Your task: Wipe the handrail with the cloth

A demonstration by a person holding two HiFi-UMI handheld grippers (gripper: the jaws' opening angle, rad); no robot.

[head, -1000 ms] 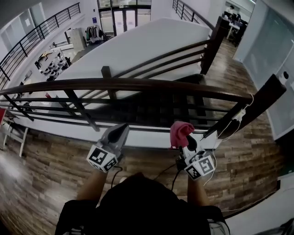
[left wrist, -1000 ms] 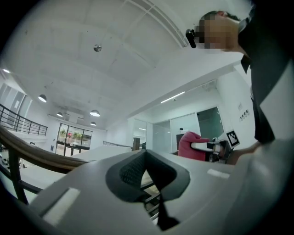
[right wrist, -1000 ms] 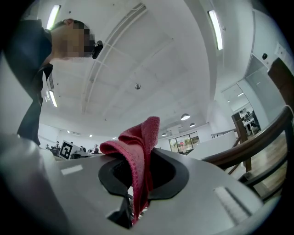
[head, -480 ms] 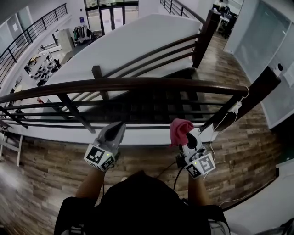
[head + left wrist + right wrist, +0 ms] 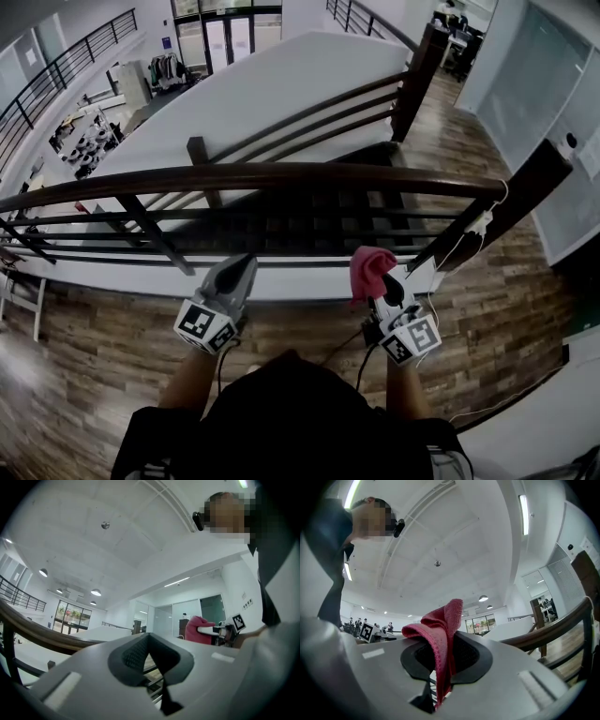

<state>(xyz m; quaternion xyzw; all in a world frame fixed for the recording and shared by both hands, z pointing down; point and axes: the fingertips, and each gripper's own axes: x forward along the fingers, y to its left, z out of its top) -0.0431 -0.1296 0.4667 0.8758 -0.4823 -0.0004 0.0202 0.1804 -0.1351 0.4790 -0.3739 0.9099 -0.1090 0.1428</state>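
Fingers of your right gripper [image 5: 440, 670] clamp the red cloth [image 5: 371, 266], near you and short of the handrail [image 5: 281, 175]. Your left gripper [image 5: 236, 272] seems closed on nothing. Lay the cloth's loose fold flat on the rail top, press lightly, then sweep along it.

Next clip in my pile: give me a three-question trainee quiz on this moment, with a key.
1. True or false: the pink cloth is draped over the handrail.
2. What does the right gripper hold? A nothing; B the cloth; C a cable.
3. Fill in: the left gripper, with nothing in it, has its jaws ____.
Key: 1 false, the cloth is held short of the handrail; 2 B; 3 shut.
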